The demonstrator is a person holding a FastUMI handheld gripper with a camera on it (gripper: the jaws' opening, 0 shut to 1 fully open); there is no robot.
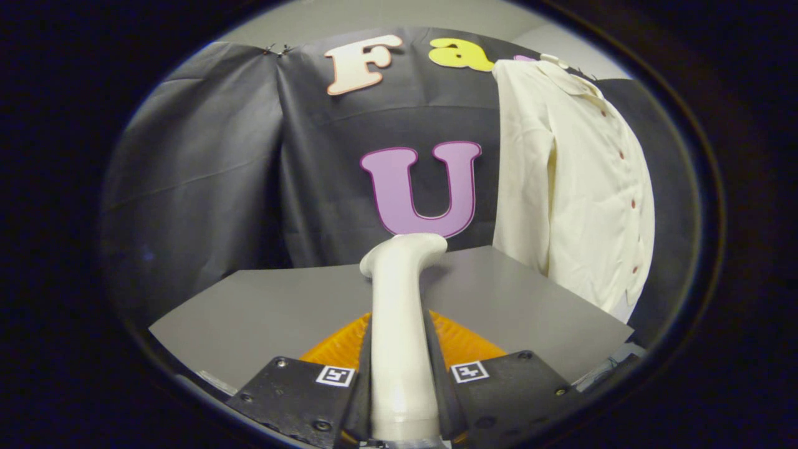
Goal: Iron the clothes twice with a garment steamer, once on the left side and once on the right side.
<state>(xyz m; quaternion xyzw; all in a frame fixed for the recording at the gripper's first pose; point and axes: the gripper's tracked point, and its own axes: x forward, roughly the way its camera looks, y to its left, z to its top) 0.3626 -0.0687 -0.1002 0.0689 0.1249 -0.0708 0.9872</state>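
Steamer (pixel 402 324) gripped upright between both tool (pixel 402 390) fingers, head clear of cream shirt (pixel 573 181) hanging beyond, over grey table (pixel 280 312).

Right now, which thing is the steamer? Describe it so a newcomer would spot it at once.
Start at the grey table before the black cloth wall. The steamer rises over it, clamped between the fingers of the hand-held gripper. It is the smooth pale handle with a bent head, apart from the cream shirt hanging further right.

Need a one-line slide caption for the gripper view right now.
Claw shut on white garment steamer above grey table, cream shirt hanging beyond it, not yet touched.
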